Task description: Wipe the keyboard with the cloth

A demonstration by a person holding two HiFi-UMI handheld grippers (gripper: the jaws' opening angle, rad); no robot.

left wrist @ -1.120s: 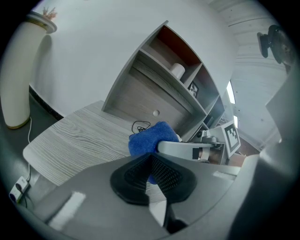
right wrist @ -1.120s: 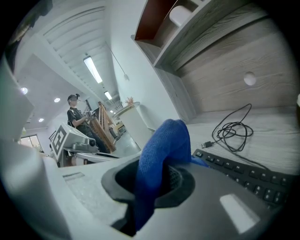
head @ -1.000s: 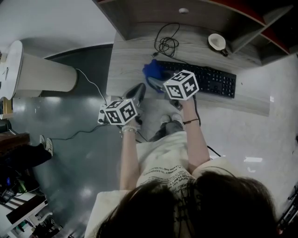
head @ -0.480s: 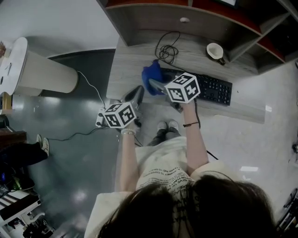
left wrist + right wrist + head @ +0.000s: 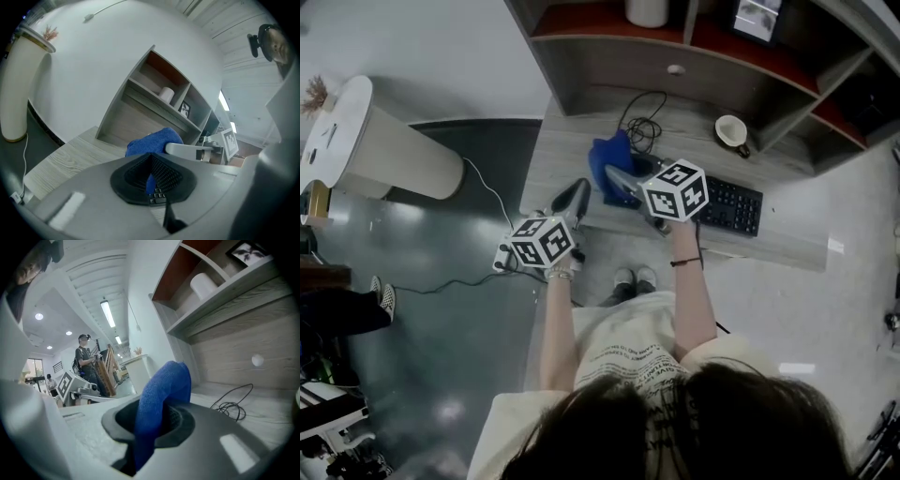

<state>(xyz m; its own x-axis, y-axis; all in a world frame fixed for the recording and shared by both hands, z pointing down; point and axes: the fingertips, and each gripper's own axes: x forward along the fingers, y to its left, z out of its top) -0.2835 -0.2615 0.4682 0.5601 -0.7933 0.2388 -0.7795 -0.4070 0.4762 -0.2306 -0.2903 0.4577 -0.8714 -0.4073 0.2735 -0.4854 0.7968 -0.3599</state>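
Note:
A black keyboard (image 5: 733, 204) lies on the wooden desk (image 5: 562, 141); its left end is hidden under my right gripper's marker cube. My right gripper (image 5: 615, 178) (image 5: 154, 420) is shut on a blue cloth (image 5: 609, 161) (image 5: 164, 390), held above the desk just left of the keyboard. The cloth bunches up out of the jaws. My left gripper (image 5: 574, 197) (image 5: 151, 176) hovers at the desk's front edge, shut, with nothing in it. In the left gripper view the cloth (image 5: 152, 140) shows beyond the jaws.
A coiled black cable (image 5: 642, 131) and a white cup (image 5: 733, 131) lie at the back of the desk. Shelves above hold a white roll (image 5: 647, 11) and a picture frame (image 5: 757, 17). A white cylinder (image 5: 384, 150) and a cord (image 5: 487, 187) are on the floor at left.
The head view has tilted, bringing the shelves into sight. The right gripper still grips the cloth near the keyboard's left end. The left gripper has barely moved.

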